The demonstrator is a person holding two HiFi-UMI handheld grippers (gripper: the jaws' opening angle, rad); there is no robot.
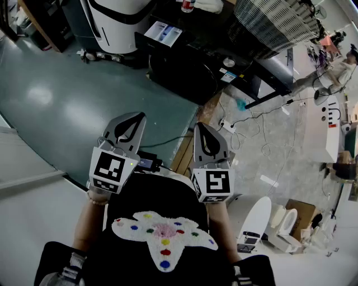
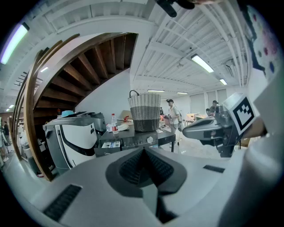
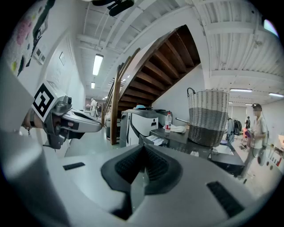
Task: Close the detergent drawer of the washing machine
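A person's black shirt point(image 1: 168, 195) with a white, dotted patch fills the nearest view. Just ahead, the left gripper point(image 1: 133, 120) and right gripper point(image 1: 202, 131) are held side by side, a little apart, both pointing toward the washer point(image 1: 184, 67). The jaws of each are clenched together with nothing between them. Beyond them lies a teal floor point(image 1: 67, 95), with cables point(image 1: 263, 120) to the right. The black washer stands well apart from both grippers. Its drawer point(image 1: 163, 32) is pulled out at the top left, showing blue and white compartments. A wicker basket point(image 1: 274, 22) and a bottle point(image 2: 115, 124) rest on the washer. A white and black machine point(image 1: 120, 17) stands beside it on the drawer side.
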